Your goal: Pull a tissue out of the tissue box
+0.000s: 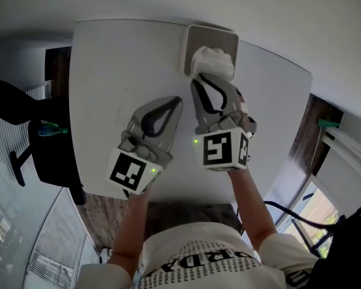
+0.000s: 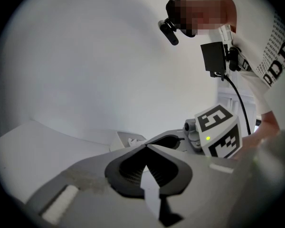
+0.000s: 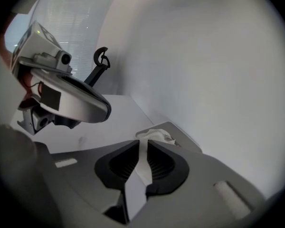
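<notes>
We see a white table (image 1: 108,71) from above. The tissue box (image 1: 215,37) stands at the far edge of it, in the upper middle of the head view. From its opening a crumpled white tissue (image 1: 214,62) rises in a puff.

The right gripper (image 1: 195,82) is in the centre of the frame and points up toward the box, and its tips touch the lower left side of the tissue. In the right gripper view the two dark pads stand almost parallel, with only a narrow slot between them. A white strip fills this slot and continues into the puff of tissue just beyond the tips, so we read the jaws as pinching the tissue. The box itself lies directly behind, at the table edge in front of a pale wall.

The left gripper (image 1: 178,101) is just beside the right one, at its left and a little lower in the head view. It hangs above the bare table and it does not touch the box. In the left gripper view its jaws are pressed together at the tips into a point, and nothing is between them. Past these tips we see the small tissue box in the middle of that frame, with the right gripper beside it.

Both forearms come from the bottom of the head view, below a white shirt (image 1: 198,264) with black print. A dark chair (image 1: 15,110) stands at the left edge.
</notes>
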Demonstrator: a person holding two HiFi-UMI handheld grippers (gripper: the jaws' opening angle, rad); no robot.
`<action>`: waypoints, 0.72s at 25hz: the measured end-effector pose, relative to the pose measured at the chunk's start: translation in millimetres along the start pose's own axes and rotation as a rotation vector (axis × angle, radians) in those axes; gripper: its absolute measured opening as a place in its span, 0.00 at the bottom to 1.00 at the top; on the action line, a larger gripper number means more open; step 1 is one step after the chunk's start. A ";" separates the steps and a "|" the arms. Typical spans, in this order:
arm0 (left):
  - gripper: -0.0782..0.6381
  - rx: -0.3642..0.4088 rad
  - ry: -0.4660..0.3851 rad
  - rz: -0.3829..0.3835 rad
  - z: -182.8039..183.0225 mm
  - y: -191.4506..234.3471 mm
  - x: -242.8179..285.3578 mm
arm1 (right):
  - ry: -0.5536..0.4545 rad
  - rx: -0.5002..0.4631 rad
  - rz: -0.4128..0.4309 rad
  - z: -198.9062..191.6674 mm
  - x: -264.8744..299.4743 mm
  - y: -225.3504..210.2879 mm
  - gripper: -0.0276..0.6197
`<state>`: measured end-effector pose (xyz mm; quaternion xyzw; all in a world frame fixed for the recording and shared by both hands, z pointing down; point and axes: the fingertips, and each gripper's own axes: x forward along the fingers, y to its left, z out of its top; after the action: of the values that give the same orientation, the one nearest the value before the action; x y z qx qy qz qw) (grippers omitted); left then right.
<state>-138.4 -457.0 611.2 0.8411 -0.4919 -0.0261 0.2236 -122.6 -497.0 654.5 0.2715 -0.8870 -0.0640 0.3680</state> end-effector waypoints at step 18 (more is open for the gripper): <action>0.10 -0.003 -0.007 -0.010 0.5 -5.5 1.3 | 0.058 0.029 0.072 -20.2 -4.6 20.2 0.06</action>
<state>-133.4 -456.0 608.8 0.8432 -0.4883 -0.0311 0.2229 -114.9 -475.8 672.6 0.2464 -0.8860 -0.0301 0.3917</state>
